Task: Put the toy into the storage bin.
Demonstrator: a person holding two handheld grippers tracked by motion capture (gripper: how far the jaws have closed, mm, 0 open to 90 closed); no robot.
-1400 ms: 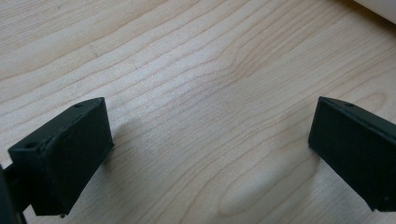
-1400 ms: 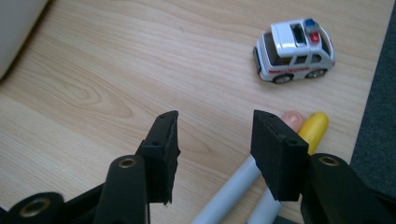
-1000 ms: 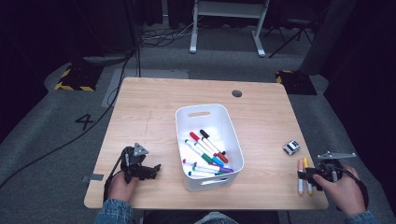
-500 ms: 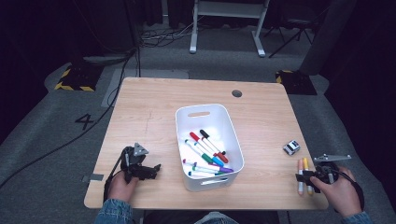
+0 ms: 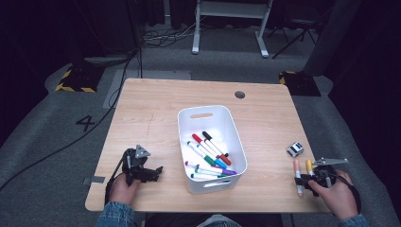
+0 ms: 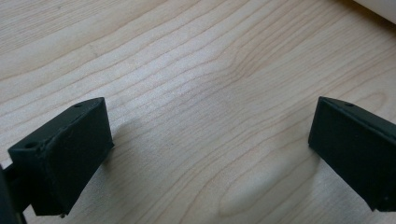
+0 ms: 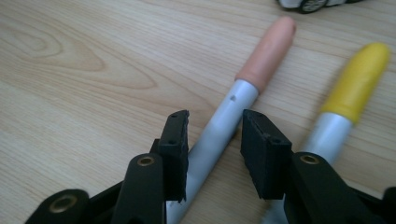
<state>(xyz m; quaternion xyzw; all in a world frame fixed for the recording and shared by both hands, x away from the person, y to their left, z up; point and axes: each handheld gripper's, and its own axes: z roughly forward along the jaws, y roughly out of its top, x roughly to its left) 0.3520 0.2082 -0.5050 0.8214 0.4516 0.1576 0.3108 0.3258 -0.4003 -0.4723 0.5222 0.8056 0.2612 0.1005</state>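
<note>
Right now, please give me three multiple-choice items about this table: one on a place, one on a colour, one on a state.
1. Where does the white bin stand?
A. near the middle of the table
B. on the floor
C. at the table's far left corner

2. Which cap colour has the marker between the jaws of the right hand-held gripper?
A. green
B. peach
C. black

3. How stands the left hand-held gripper?
A. shut on a marker
B. open over bare wood
C. shut on the bin's rim

Answers: 1 A, the high view shows the bin central on the wooden top. 2 B, the peach-capped marker lies between the jaws, with the yellow-capped marker beside it. 3 B, its jaws stand wide apart with nothing between.
</note>
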